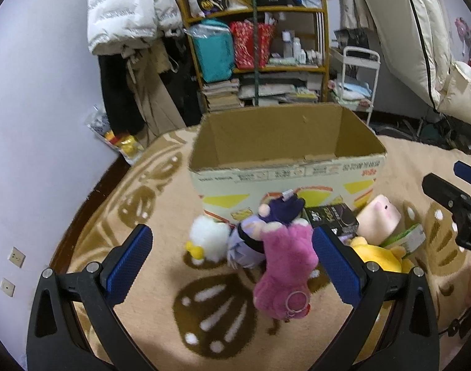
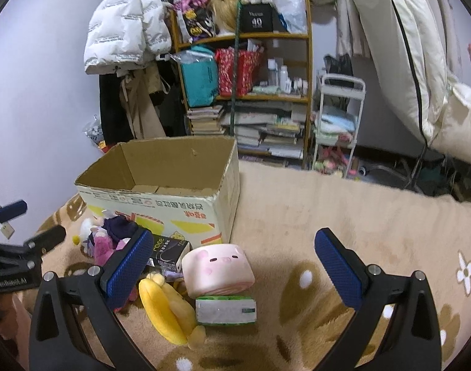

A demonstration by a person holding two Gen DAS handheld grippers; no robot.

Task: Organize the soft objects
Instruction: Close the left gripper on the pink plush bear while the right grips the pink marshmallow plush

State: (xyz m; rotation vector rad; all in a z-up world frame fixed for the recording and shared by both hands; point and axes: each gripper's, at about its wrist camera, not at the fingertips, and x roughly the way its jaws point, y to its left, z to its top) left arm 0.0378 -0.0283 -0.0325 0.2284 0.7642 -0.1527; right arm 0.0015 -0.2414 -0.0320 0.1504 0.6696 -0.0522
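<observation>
Pink plush (image 1: 284,266) lay on the bed blanket (image 1: 142,216), dead ahead of the left gripper (image 1: 232,256) and between its spread, empty jaws, long axis running toward the cardboard box (image 1: 284,173) beyond. Right gripper (image 2: 235,266), also spread and empty, faced the pig cushion (image 2: 218,267). Left looked nearer.

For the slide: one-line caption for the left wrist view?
Open left gripper poised over pink plush among soft toys on the blanket, in front of an open cardboard box.
</observation>
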